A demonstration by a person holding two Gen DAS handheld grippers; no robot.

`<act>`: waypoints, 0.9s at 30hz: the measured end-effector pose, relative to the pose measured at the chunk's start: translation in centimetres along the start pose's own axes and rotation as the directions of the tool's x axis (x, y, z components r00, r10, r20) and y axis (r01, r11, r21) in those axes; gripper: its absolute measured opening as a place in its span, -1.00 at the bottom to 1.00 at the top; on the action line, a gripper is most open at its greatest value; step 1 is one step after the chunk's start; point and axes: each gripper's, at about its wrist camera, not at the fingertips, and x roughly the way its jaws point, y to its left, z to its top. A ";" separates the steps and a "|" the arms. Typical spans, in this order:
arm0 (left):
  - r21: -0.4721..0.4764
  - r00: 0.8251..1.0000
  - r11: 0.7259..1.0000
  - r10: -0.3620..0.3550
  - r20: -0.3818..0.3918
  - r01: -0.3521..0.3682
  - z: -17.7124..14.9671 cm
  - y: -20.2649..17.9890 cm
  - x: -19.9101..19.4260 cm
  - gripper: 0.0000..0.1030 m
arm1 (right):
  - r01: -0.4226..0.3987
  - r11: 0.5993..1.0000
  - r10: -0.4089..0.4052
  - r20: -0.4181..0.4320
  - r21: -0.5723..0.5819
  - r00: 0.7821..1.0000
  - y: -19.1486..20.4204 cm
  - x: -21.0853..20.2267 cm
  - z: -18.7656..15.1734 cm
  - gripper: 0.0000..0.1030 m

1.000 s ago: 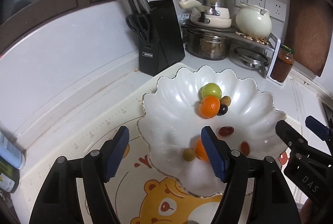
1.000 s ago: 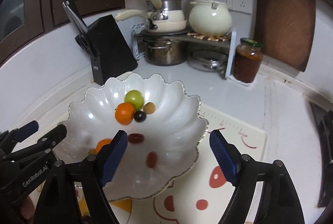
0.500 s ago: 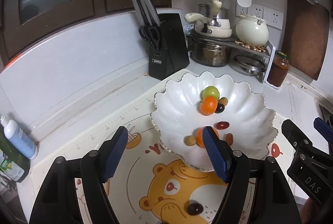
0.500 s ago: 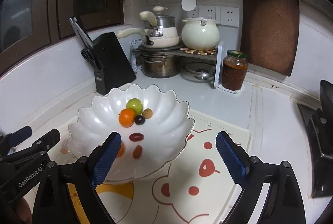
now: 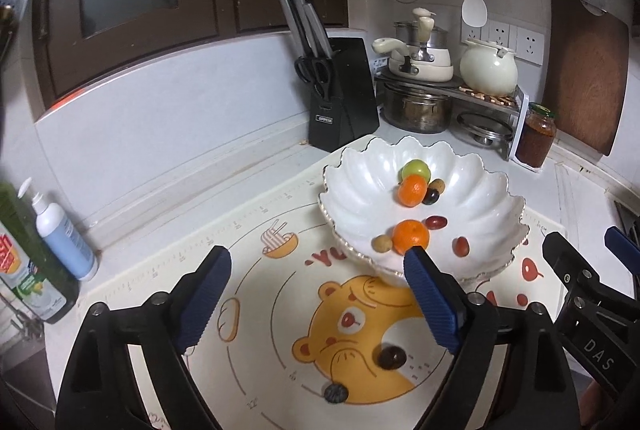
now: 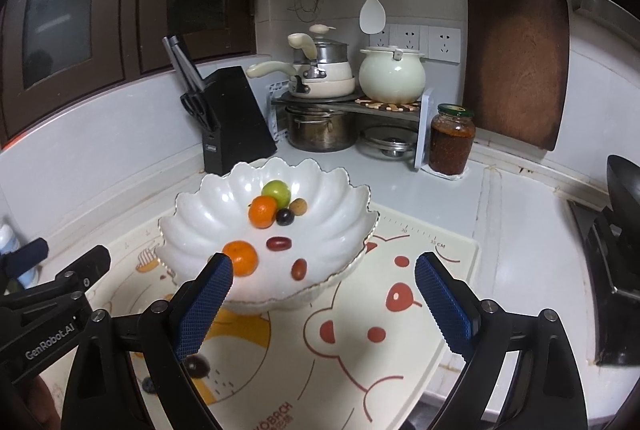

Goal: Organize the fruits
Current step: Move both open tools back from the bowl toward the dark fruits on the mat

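Most of the fruit is already sitting in the white scalloped bowl (image 5: 496, 190): two oranges (image 5: 412, 190), a green fruit (image 5: 416, 168) and several small ones; a dark fruit (image 5: 391, 357) and a smaller one (image 5: 335, 393) are still lying loose on the bear-print mat (image 5: 280, 294); the left hand-held gripper (image 5: 318, 296), jaws having just widened, and the right hand-held gripper (image 6: 324, 300) are both hanging released, gripping nothing.
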 end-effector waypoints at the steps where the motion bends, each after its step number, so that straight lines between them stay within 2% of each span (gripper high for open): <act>1: -0.001 1.000 1.000 0.002 -0.001 -0.002 -0.4 0.1 -0.2 0.75 | -0.005 1.000 0.005 0.005 -0.001 1.000 0.0 -0.2 -0.2 0.81; 7: -0.006 1.000 1.000 0.010 -0.015 -0.010 -2.2 0.6 -0.9 0.82 | -0.023 0.999 0.023 0.016 -0.025 1.000 0.5 -1.1 -1.8 0.81; 18: 0.007 0.998 1.000 0.030 -0.058 -0.030 -5.8 1.6 -0.5 0.80 | -0.061 0.997 0.058 -0.067 -0.046 0.996 1.8 -0.5 -4.6 0.81; 27: 0.025 0.992 1.000 0.018 -0.126 -0.015 -8.5 1.7 0.8 0.51 | -0.117 0.987 0.106 -0.103 -0.112 0.989 3.0 0.4 -6.1 0.72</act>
